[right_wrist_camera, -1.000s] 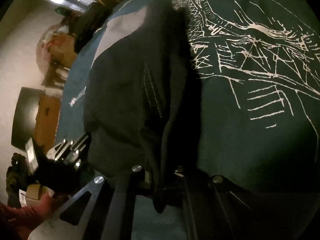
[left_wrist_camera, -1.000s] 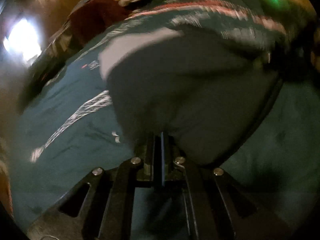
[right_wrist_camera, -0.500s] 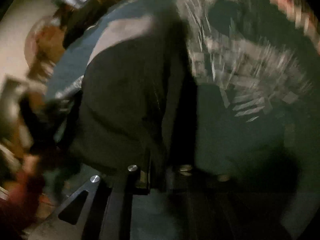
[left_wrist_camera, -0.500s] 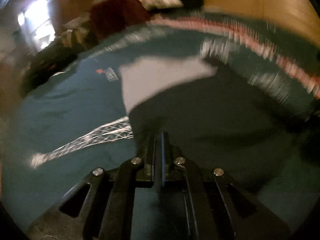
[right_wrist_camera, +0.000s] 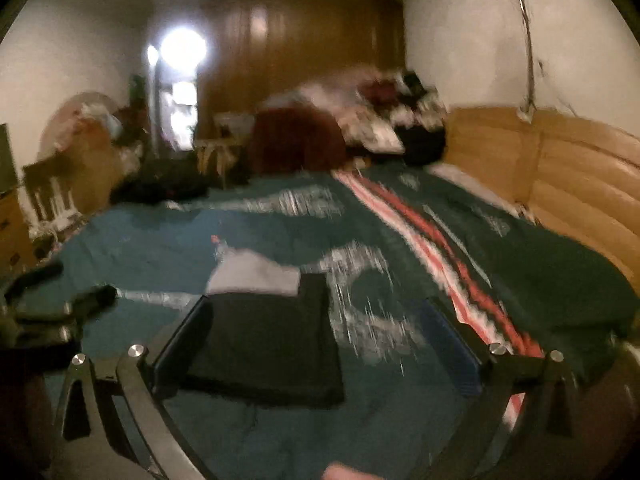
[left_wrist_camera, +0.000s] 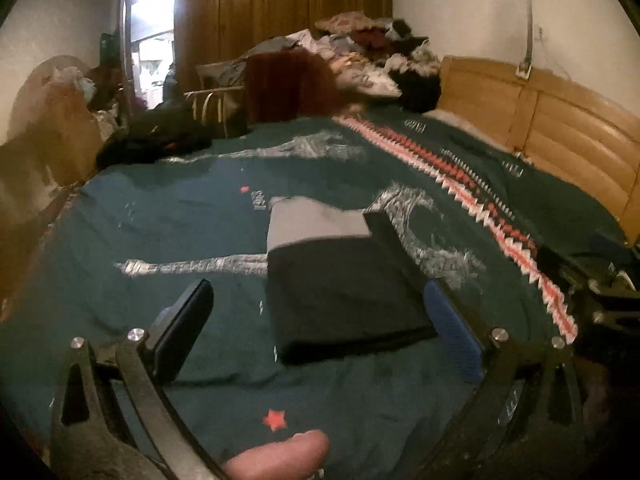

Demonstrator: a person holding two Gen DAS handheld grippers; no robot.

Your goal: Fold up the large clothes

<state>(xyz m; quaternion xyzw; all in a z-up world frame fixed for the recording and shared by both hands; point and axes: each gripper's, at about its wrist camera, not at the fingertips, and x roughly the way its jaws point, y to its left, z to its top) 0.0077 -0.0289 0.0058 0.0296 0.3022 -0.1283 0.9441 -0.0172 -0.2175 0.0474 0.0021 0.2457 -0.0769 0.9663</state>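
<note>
A dark garment with a grey panel, folded into a flat rectangle point(left_wrist_camera: 340, 280), lies on the teal patterned bedspread point(left_wrist_camera: 180, 220). My left gripper point(left_wrist_camera: 320, 336) is open and empty, hovering just short of the garment's near edge. My right gripper point(right_wrist_camera: 316, 348) is open and empty too, above the same garment point(right_wrist_camera: 268, 348), which shows blurred in the right wrist view. The left gripper also shows at the left edge of the right wrist view point(right_wrist_camera: 60, 304), and the right gripper shows at the right edge of the left wrist view point(left_wrist_camera: 600, 300).
A wooden headboard point(left_wrist_camera: 560, 120) runs along the right. A heap of unfolded clothes point(left_wrist_camera: 360, 60) and a dark red cushion point(left_wrist_camera: 288, 84) sit at the far end. Black clothing point(left_wrist_camera: 156, 136) lies at the bed's far left. A wooden wardrobe point(left_wrist_camera: 280, 12) stands behind.
Both grippers were shut on the dark garment and carrying it. They have opened and pulled back, and the garment now lies folded on the bed.
</note>
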